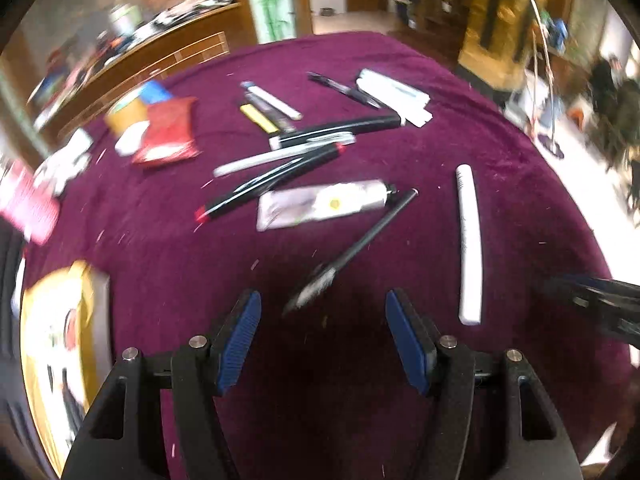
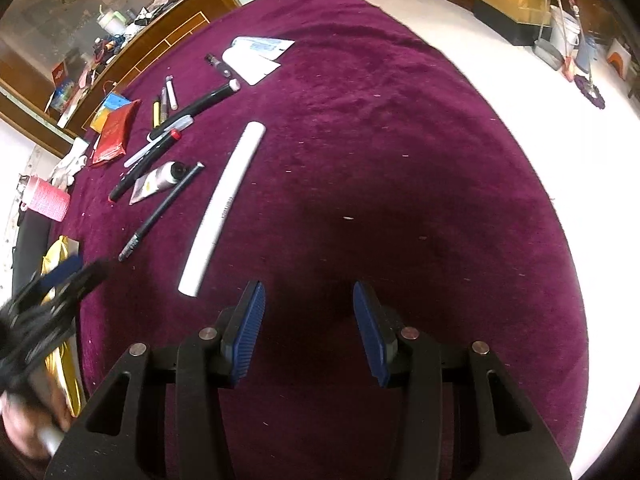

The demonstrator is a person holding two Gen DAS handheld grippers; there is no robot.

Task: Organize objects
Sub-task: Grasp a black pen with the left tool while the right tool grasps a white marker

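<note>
A round table under a purple cloth [image 1: 400,360] carries a scatter of pens and markers across its far half; nearest the grippers lie a long white tube [image 1: 469,246] and a thin black pen [image 1: 356,248], with a squeezed silver tube [image 1: 324,204] just beyond the pen. The left gripper [image 1: 323,342] stands with its jaws wide apart and nothing between them, the black pen's blurred near tip just ahead of the gap and the white tube off to its right; the right gripper [image 2: 308,330] is likewise parted and empty over bare cloth, the white tube's near end just beside its left finger [image 2: 248,330].
</note>
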